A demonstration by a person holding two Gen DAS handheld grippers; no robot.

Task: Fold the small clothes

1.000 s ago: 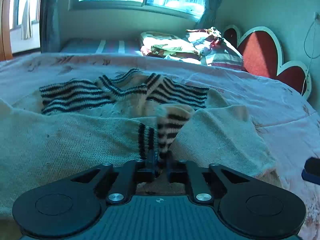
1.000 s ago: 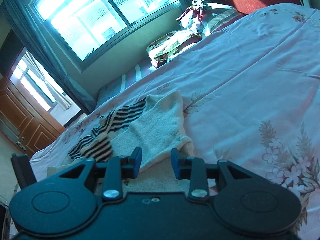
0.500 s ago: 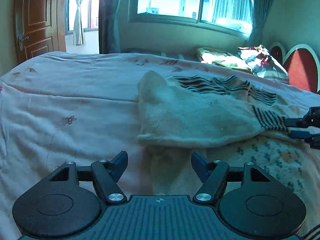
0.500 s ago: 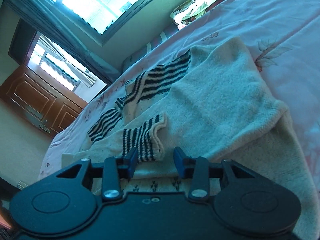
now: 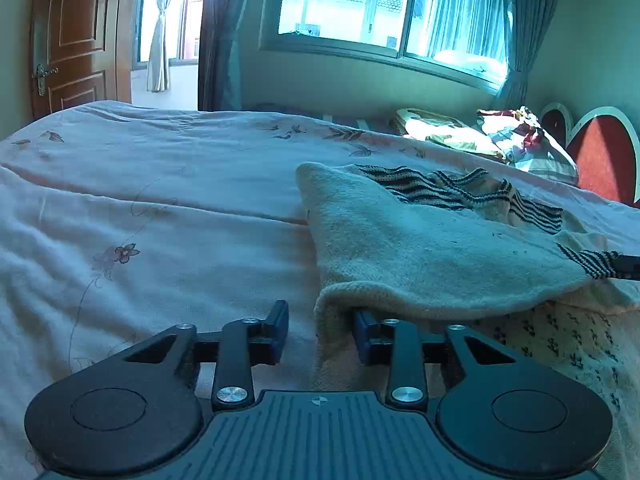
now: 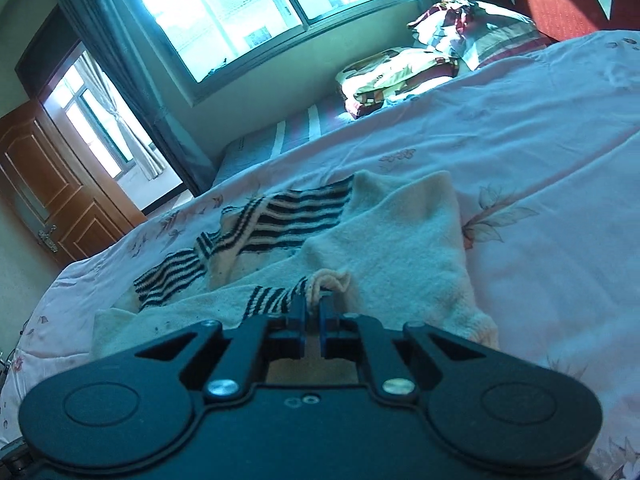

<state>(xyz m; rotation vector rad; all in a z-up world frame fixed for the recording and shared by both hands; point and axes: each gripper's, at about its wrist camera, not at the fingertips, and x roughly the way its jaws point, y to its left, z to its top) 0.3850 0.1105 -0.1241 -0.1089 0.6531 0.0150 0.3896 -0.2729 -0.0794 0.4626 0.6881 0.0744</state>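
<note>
Now both grippers are setting up the next fold: the cream sweater [image 6: 384, 248] lies on the bed [image 6: 540, 168], right gripper [image 6: 315, 307] clamped on its striped cuff [image 6: 276, 298], left gripper's [image 5: 320, 334] jaws just narrowing around the sweater's near edge, not pinching yet. Next, I'd say: pinch, then lift together.

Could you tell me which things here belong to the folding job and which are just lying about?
Part of the job:
- cream sweater with its striped cuff
- right gripper, shut on the cuff
- left gripper, open at the sweater's folded edge

Lying about:
- floral bedspread
- bundled bedding
- red headboard
</note>
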